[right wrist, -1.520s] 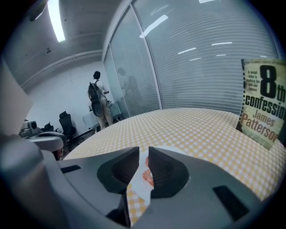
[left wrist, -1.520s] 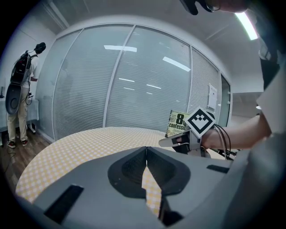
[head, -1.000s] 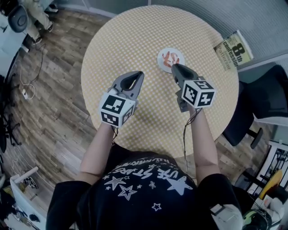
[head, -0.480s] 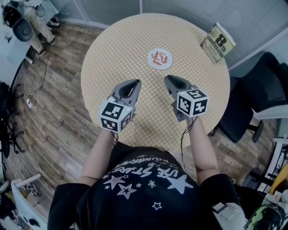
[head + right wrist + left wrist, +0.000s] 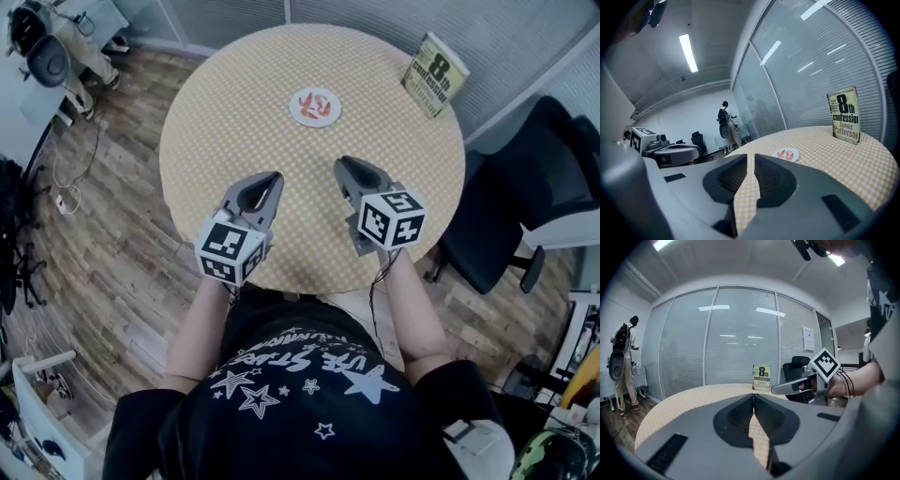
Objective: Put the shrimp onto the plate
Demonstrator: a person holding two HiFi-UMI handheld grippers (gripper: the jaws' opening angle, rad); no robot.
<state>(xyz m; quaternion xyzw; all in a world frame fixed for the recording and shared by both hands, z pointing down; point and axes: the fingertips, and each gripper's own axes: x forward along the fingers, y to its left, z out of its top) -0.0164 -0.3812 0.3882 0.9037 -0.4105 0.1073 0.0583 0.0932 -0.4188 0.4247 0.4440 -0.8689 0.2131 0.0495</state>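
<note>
Orange shrimp (image 5: 317, 106), too small to see clearly, lies on the plate (image 5: 298, 98), well ahead of the left gripper (image 5: 271, 177), jaws closed, and the right gripper (image 5: 343, 166), jaws slightly apart, empty.

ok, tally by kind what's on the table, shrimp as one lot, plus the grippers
plate: 1
shrimp lot, on the plate: 1
book, standing upright: 1
grippers: 2 (left gripper, right gripper)
Total: 5
</note>
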